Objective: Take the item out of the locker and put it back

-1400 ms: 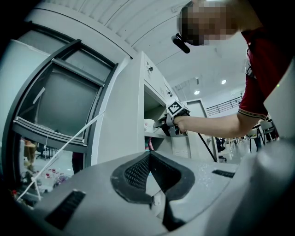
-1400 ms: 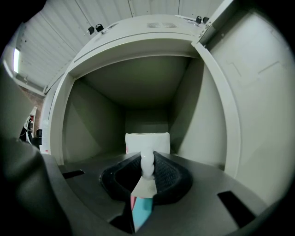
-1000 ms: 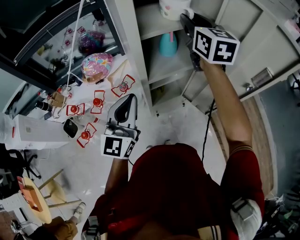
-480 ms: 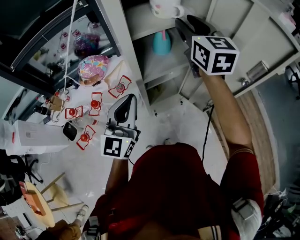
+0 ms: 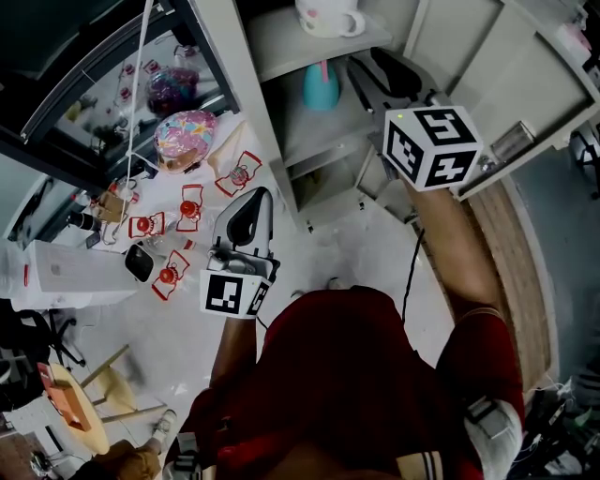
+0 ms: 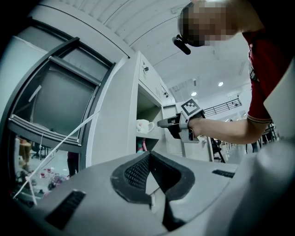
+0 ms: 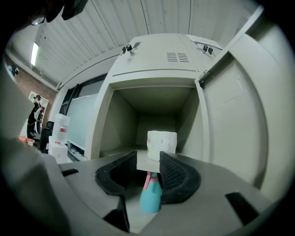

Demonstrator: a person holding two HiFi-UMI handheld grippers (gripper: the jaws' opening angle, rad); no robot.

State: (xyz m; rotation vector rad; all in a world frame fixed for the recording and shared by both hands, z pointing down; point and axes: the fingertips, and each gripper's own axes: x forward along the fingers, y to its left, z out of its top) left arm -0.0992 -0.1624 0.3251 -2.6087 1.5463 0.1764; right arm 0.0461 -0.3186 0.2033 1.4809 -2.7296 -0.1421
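Mug [image 5: 328, 14] back on the locker's [image 5: 246, 94] top shelf at 12 o'clock, but near the front edge: a stray swing of the right gripper [image 5: 380, 80], at 1 o'clock, could well knock it off. Its jaws have just been opening and stand spread, nothing between them. The left gripper [image 5: 261, 199], at 9 o'clock, hangs idle, jaws pressed together and empty. Red-tagged trinkets [image 5: 192, 204] lie at 10 o'clock. A teal bottle [image 5: 321, 86] sits one shelf under the mug. The open door [image 5: 487, 56], at 2 o'clock, crowds the right gripper's way back.
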